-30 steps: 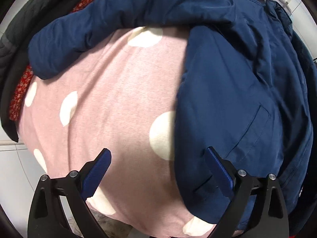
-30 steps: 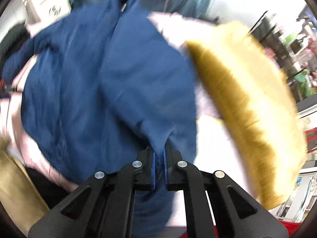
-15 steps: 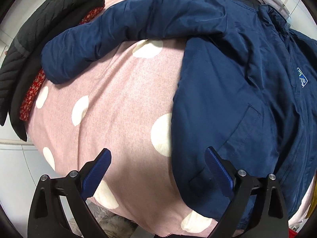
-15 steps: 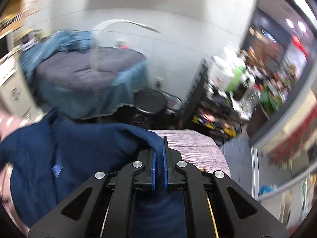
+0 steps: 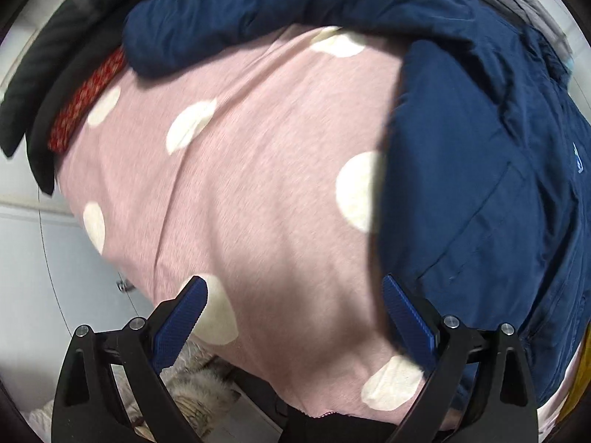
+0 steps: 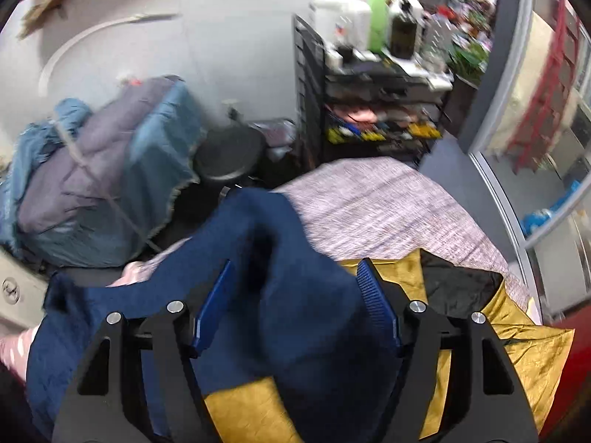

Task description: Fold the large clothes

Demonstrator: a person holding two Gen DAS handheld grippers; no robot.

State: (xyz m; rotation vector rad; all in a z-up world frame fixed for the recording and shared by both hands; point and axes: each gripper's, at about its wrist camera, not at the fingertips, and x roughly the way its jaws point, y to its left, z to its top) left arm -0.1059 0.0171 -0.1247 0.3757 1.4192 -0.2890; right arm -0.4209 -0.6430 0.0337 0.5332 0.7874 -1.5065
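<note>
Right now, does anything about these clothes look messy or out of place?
Nothing is spilled or torn. The navy jacket is rumpled: one sleeve sprawls across the pink spotted sheet, and another part lies bunched between the opening jaws of the right gripper, over a mustard-yellow fabric.

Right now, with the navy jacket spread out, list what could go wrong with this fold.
1. The right gripper is opening its jaws around a bunched fold of the navy blue jacket, which may slump unevenly onto the mustard-yellow fabric.
2. The jacket's sleeve lies across the pink polka-dot cloth, far from the open left gripper.
</note>
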